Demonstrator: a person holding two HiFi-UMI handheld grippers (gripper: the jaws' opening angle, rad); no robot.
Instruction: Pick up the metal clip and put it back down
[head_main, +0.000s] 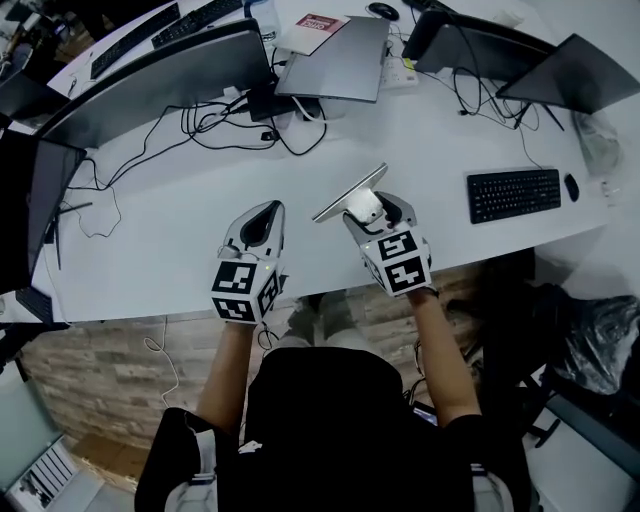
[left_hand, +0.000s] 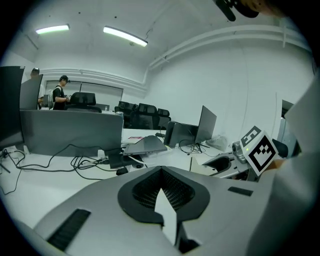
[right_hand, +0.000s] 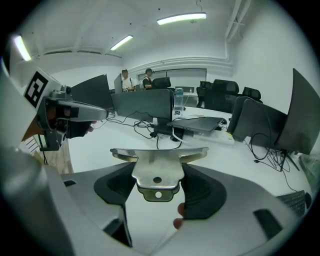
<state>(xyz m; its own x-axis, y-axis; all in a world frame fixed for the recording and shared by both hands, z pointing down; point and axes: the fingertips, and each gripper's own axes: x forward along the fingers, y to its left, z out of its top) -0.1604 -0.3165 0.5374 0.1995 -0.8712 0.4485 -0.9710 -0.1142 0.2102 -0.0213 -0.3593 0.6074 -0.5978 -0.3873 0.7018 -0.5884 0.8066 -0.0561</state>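
The metal clip (head_main: 350, 193) is a shiny bent plate with two small holes, and my right gripper (head_main: 368, 207) is shut on its lower tab. In the right gripper view the clip (right_hand: 157, 170) stands between the black pads (right_hand: 202, 192), its wide edge pointing away over the white desk (right_hand: 125, 142); my right gripper (right_hand: 157, 184) pinches it from both sides. It looks raised and tilted above the desk (head_main: 180, 240). My left gripper (head_main: 272, 212) hovers to the left of it, shut with nothing held. In its own view, my left gripper (left_hand: 161, 174) has its tips together.
A black keyboard (head_main: 513, 194) and mouse (head_main: 571, 187) lie right of the clip. Monitors (head_main: 160, 85), a closed laptop (head_main: 340, 60) and tangled cables (head_main: 240, 125) fill the far side. The desk's front edge (head_main: 300, 295) runs just under both grippers.
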